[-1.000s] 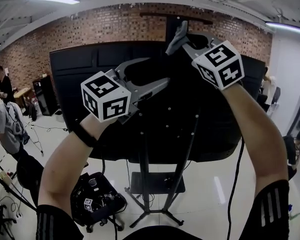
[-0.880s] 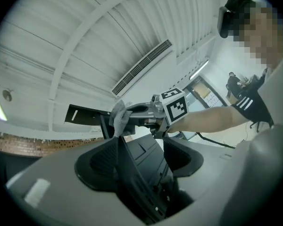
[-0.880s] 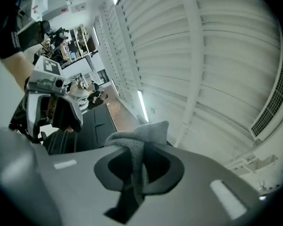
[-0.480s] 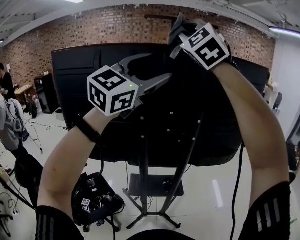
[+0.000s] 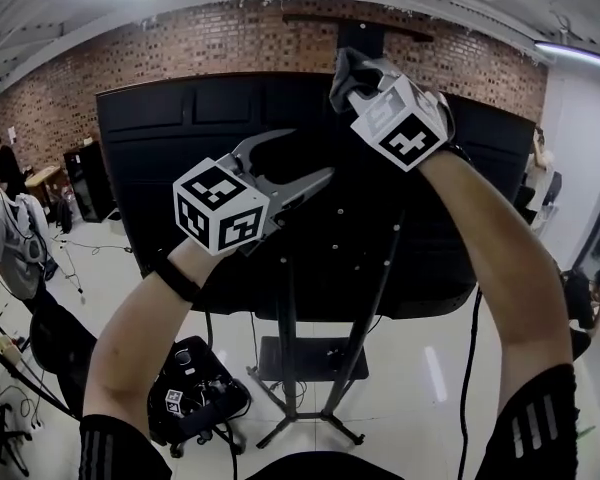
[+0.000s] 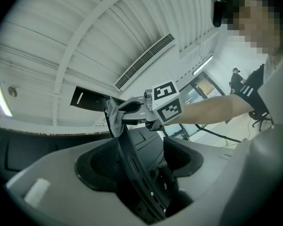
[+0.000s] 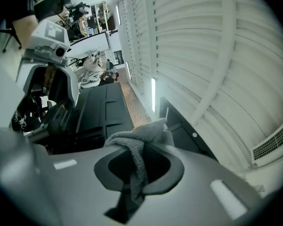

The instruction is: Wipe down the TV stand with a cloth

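Observation:
A large black TV (image 5: 170, 158) shows its back on a black stand (image 5: 288, 353) with splayed legs. My right gripper (image 5: 352, 80) is raised to the TV's top edge by the stand's upright bar (image 5: 361, 36) and is shut on a grey cloth (image 5: 342, 68). In the right gripper view the cloth (image 7: 140, 149) hangs bunched between the jaws. My left gripper (image 5: 298, 160) is open at the middle of the TV's back. In the left gripper view a black mounting bar (image 6: 137, 173) runs through the gap, with the cloth (image 6: 114, 117) at its far end.
A black case of gear (image 5: 195, 398) sits on the floor left of the stand. A cable (image 5: 470, 368) hangs at the right. People stand at the far left (image 5: 5, 238) and right (image 5: 537, 163). A brick wall (image 5: 210, 48) lies behind the TV.
My right gripper rose with the cloth, then came down a little and moved left along the TV's top. The left gripper has hardly moved.

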`<state>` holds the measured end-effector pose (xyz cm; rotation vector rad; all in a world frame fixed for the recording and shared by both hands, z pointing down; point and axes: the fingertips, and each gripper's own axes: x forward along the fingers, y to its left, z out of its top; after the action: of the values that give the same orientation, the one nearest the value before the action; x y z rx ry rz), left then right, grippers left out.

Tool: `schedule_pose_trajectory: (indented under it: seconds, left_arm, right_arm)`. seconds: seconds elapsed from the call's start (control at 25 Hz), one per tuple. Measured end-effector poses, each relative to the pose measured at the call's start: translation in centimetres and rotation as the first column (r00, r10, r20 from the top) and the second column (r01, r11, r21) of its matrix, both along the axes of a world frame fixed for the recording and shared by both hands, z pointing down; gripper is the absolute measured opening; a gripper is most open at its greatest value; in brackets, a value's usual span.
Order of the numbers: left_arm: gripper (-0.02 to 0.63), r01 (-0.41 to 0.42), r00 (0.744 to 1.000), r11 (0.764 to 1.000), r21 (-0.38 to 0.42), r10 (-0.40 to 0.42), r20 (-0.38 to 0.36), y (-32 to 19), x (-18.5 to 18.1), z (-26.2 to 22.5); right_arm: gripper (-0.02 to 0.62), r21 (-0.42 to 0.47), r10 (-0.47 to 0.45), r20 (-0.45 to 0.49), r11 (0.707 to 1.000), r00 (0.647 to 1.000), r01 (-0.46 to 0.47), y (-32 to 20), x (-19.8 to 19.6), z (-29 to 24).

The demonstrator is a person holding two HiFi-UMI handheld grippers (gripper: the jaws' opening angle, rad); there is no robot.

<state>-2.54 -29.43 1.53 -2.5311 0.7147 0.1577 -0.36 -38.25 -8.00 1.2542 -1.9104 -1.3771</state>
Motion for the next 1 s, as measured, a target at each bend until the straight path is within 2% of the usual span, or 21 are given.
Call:
schedule_pose_trajectory:
  seconds: [0.44, 0.6, 0.88, 1.0]
  left_arm:
    - [0.325, -0.017, 0.999, 0.998, -0.061, 0.015, -0.030, 0.7, -0.4, 4.1]
    - [0.324, -0.014, 1.000, 0.998, -0.053, 0.013, -0.024, 1.5, 0.0, 5.4]
    - [0.324, -0.007, 1.000, 0.998, -0.067, 0.006, -0.017, 2.1, -0.3, 9.2]
    - [0.324, 0.006, 1.000, 0.997, -0.076, -0.007, -0.011, 2.1, -0.4, 11.0]
  right_arm:
    - [0.031, -0.071, 0.019, -0.174, 0.997, 0.985, -0.032, -0.2, 0.0, 10.5]
    - [0.031, -0.062, 0.042, -0.231, 0.996, 0.972, -0.058, -0.4, 0.3, 13.5]
    - [0.031, -0.013, 0.093, -0.367, 0.994, 0.926, -0.105, -0.6, -0.5, 18.3]
    - [0.031, 0.002, 0.103, -0.439, 0.994, 0.892, -0.114, -0.5, -0.6, 21.2]
